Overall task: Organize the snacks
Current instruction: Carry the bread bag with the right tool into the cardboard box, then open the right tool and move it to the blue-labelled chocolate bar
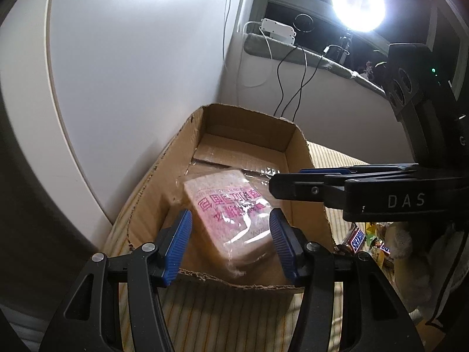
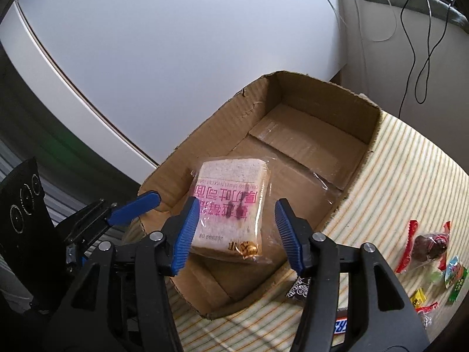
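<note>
- Bread packet [image 2: 231,208] lies flat on the floor of the cardboard box [image 2: 316,158], at its near end, long axis running toward the box's far wall.
- Right gripper [image 2: 234,231] hangs directly above it, fingers apart, straddling without pressing.
- Left gripper [image 1: 231,243] hovers likewise, fingers apart.

- Snickers bar [image 2: 341,325]: at six o'clock in the right wrist view, mostly hidden behind the gripper frame
- Loose sweets [image 1: 378,248]: at four o'clock in the left wrist view, too crowded to identify

Lamp [image 1: 358,3] glare upper right, fisheye-warped edges
</note>
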Demonstrator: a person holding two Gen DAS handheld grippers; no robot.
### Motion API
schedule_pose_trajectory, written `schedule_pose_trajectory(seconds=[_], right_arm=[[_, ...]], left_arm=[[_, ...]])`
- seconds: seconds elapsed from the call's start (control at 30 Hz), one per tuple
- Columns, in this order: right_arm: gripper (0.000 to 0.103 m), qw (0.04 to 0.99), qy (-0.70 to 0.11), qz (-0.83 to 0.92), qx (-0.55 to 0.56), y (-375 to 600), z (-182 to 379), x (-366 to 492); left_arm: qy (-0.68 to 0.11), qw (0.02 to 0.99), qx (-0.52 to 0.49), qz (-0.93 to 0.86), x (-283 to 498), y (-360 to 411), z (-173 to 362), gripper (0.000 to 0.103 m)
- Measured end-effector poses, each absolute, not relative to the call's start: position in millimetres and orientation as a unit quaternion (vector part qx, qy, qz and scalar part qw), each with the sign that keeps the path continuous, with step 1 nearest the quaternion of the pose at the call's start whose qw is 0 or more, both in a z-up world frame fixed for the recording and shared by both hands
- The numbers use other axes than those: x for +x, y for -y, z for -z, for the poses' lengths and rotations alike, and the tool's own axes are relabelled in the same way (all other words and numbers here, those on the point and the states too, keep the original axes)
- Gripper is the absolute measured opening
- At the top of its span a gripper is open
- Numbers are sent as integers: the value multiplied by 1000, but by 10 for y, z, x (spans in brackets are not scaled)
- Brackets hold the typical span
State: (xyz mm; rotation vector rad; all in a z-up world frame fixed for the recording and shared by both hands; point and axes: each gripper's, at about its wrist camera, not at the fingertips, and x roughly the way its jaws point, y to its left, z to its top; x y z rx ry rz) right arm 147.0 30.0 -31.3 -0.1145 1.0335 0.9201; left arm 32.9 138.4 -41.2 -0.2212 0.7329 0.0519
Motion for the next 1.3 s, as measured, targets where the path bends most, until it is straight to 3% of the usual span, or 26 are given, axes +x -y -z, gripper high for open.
schedule_pose_trajectory(seconds=[0.5, 0.7, 1.0, 1.07, 1.23, 1.3], right_arm=[[75, 834, -413, -363, -42, 472, 147, 1326], [89, 861, -387, -324, -55, 984, 106, 1253], [90, 872, -398, -276, -75, 1707, 258, 1060], [89, 867, -405, -278, -79, 1777, 330, 1009], [59, 845, -430, -304, -95, 1857, 512, 878], [53, 839, -435, -309, -104, 1841, 577, 859]], left_arm=[[-323, 944, -70, -14, 143, -1017, 246, 58], [-325, 943, -71, 13, 108, -799, 252, 60], [-347, 933, -61, 68, 141, -356, 382, 60], [-354, 930, -59, 79, 150, -264, 434, 60], [-374, 919, -58, 107, 190, -47, 559, 60], [-383, 914, -55, 121, 203, 49, 614, 59]])
